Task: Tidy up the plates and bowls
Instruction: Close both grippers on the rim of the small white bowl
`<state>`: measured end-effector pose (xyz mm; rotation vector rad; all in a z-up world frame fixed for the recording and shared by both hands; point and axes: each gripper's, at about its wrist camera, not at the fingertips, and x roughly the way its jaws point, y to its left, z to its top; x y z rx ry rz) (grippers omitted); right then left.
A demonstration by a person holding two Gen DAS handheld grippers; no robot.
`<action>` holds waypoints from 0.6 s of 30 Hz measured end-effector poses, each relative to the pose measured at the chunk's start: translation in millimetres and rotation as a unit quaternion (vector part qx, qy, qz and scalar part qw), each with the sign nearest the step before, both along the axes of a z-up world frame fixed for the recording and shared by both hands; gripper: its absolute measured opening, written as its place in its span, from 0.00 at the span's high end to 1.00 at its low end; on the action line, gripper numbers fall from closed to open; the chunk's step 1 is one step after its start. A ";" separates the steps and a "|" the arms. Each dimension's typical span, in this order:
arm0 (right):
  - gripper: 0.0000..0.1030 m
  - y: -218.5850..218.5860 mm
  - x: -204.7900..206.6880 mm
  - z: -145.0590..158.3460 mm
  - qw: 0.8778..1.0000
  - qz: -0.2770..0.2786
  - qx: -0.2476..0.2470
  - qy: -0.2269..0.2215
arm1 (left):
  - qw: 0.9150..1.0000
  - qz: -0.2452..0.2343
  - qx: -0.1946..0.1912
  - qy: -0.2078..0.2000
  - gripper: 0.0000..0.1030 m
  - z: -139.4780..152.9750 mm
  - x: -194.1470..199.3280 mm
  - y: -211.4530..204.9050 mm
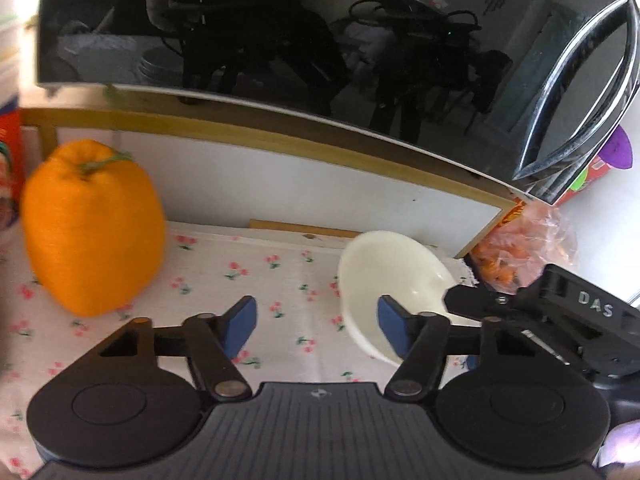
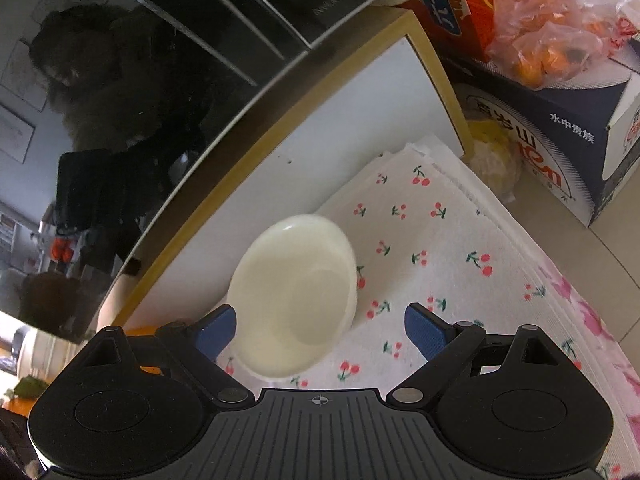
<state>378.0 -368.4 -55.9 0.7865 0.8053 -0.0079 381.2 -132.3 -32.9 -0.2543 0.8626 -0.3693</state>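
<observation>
A cream bowl (image 2: 296, 292) sits on the cherry-print cloth (image 2: 440, 248) that covers the desk, in the lower middle of the right wrist view, close against the white panel (image 2: 320, 120) behind it. The right gripper (image 2: 320, 330) hangs over it with its fingers (image 2: 422, 330) spread wide and released: the left pad lies just beside the bowl's near-left rim, the right pad well off on the cloth, and neither pad presses on the bowl.

In the left wrist view the same bowl (image 1: 390, 280) appears at right of centre, and the left gripper (image 1: 316, 324) is also released, nothing between its fingers (image 1: 242, 320); its right pad overlaps the bowl's near rim in the picture, though contact cannot be told. An orange knitted fruit (image 1: 94, 228) stands at the left of that frame, apart from the bowl.

The step in hand looks like the right gripper's grasp of the bowl. To do it well, the fingers should shift toward the right of the frame so one pad goes inside the rim and one outside, then drop until the wall sits deep in the pads before closing. The smooth wall may slip, so a pinch low on the rim is safer. The left gripper should keep clear of the rim, or steady the far side only.
</observation>
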 end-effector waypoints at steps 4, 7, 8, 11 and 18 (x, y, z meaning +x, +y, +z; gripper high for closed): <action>0.17 -2.0 5.9 -5.6 1.000 -0.006 -0.004 -0.001 | 1.000 -0.006 -0.005 0.000 0.56 -5.0 3.4 -7.7; 0.25 -4.5 10.9 -10.5 1.000 -0.010 -0.001 0.002 | 1.000 -0.005 -0.004 0.004 0.62 -8.5 5.2 -9.2; 0.26 -5.1 12.0 -12.0 1.000 -0.012 -0.001 0.002 | 1.000 -0.005 -0.005 0.005 0.65 -8.7 6.2 -8.7; 0.36 -6.2 14.2 -14.6 1.000 -0.015 -0.001 0.004 | 1.000 -0.008 -0.004 0.009 0.70 -10.0 7.7 -8.7; 0.59 -7.2 15.7 -16.9 1.000 -0.019 -0.009 0.005 | 1.000 -0.008 -0.005 0.010 0.82 -11.9 8.9 -10.3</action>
